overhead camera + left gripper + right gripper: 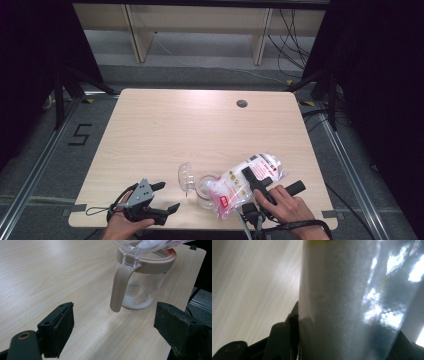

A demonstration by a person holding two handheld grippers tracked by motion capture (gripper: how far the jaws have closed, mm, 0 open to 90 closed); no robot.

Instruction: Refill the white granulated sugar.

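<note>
A clear glass jar (205,192) with a pinkish-brown rim and handle (120,287) stands near the table's front edge, its clear lid (186,176) flipped up. A thin layer of white granules (136,302) lies in its bottom. A plastic bag of white granules (250,177) is tilted, with its lower end over the jar mouth. My right gripper (272,181) is shut on the bag (352,297), which spans the gap between its jaws. My left gripper (169,196) rests at the front left, open and empty, pointing at the jar (140,290) from a short way off.
The light wooden table (165,130) has a round cable hole (242,103) at the back right. The jar stands close to the front edge. Beyond the table are shelf legs and cables on the floor, with dark curtains on both sides.
</note>
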